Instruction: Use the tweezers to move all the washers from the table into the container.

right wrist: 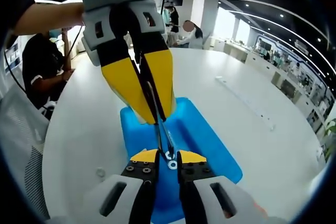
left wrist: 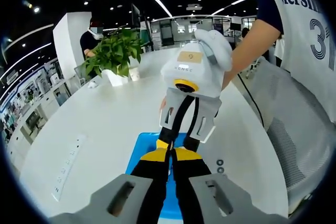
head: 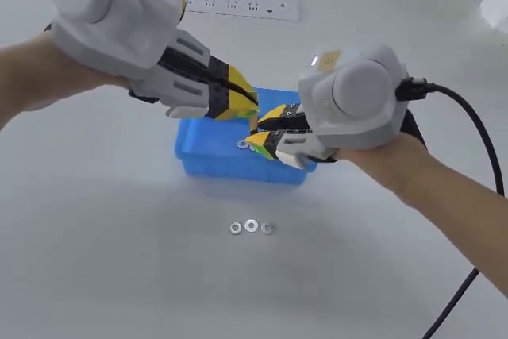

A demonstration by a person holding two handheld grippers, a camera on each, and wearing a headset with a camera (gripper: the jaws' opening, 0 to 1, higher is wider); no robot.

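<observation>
- The tweezers (right wrist: pixel 160 124) are squeezed down to a point with a washer (right wrist: pixel 169 155) nipped at the tips, right over the floor of the blue container (right wrist: pixel 210 148).
- The left gripper (head: pixel 243 103) is clamped on the tweezers, yellow jaws tight together.
- The right gripper (head: pixel 265 129) sits just beside the tips, jaws a crack apart.
- Three washers (head: pixel 252 226) lie in a row on the white table (head: pixel 111 244), near the container's front wall.
- There's a power strip (head: pixel 238 7) further back on the table.

Clamped left tool (head: pixel 246 105) tip-to-tip with right tool (head: pixel 266 137)
</observation>
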